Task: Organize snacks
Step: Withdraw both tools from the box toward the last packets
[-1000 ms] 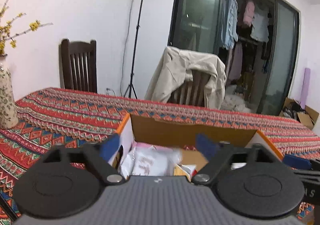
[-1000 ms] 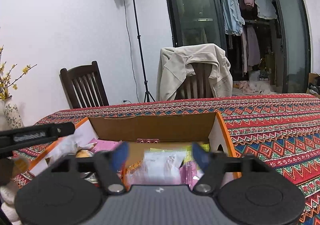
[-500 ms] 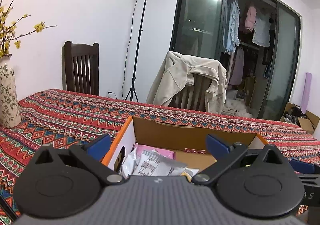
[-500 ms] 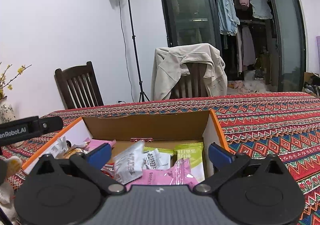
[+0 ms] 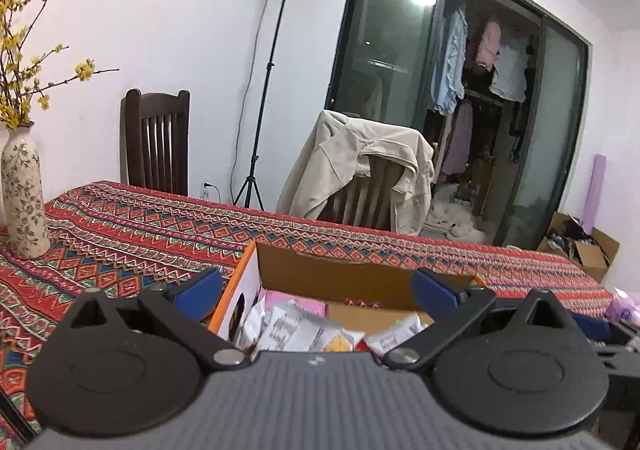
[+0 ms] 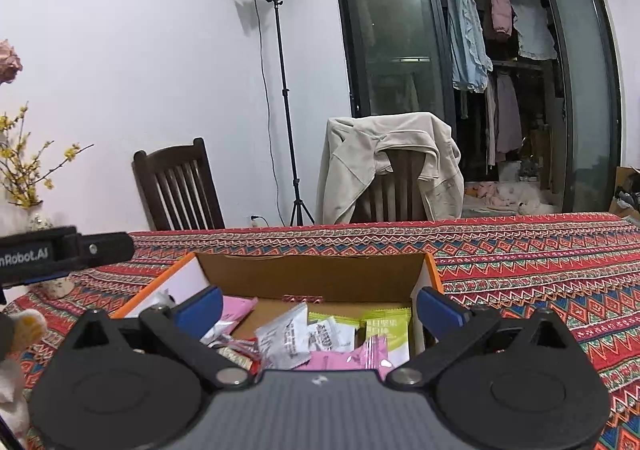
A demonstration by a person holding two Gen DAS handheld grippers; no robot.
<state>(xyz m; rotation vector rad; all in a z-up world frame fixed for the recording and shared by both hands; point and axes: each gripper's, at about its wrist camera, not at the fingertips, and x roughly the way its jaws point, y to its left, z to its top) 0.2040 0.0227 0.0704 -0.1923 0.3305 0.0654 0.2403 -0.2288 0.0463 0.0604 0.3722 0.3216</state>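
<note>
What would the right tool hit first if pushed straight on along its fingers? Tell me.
Most likely the snack packets piled in the open cardboard box. The right tool, open and empty, points slightly downward over them; if it clears the pile, the box's far wall comes next. Depth is hard to judge.

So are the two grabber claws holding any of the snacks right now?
No. The left gripper and the right gripper are both wide open and empty. The snack packets lie loose in the cardboard box.

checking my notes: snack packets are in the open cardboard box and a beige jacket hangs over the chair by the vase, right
Not quite. The beige jacket hangs over the chair by the glass doors, as the right wrist view shows; the chair nearer the vase is bare. The snack packets are in the open cardboard box.
</note>
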